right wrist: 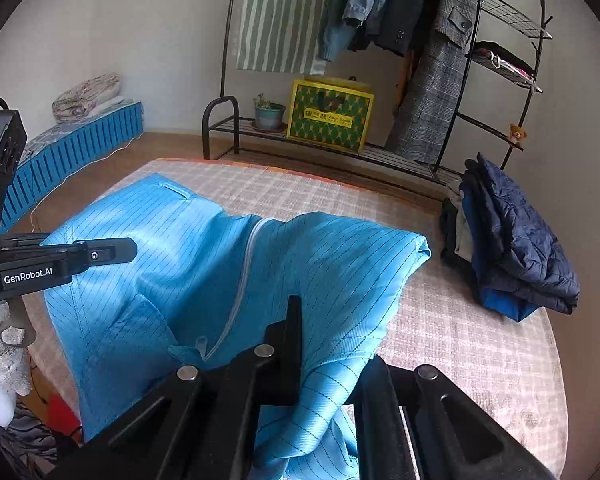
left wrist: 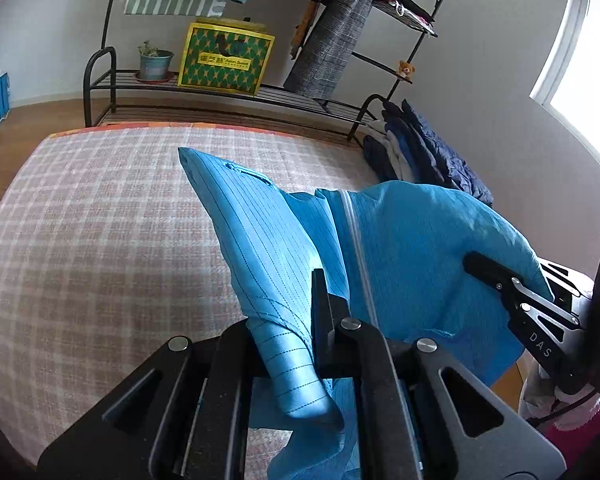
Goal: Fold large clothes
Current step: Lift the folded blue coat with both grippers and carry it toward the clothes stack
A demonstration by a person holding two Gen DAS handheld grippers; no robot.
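A bright blue pinstriped jacket with a white zipper is held up over the checked bed cover. My left gripper is shut on a bunched fold of the jacket near its left edge. My right gripper is shut on a fold at the jacket's right side. The right gripper also shows at the right of the left wrist view, against the cloth. The left gripper shows at the left of the right wrist view. The jacket's far part rests on the bed.
A stack of folded dark blue clothes lies at the bed's right side. Behind the bed stands a black clothes rack with hanging coats, a yellow-green box and a potted plant. A blue slatted bench is at far left.
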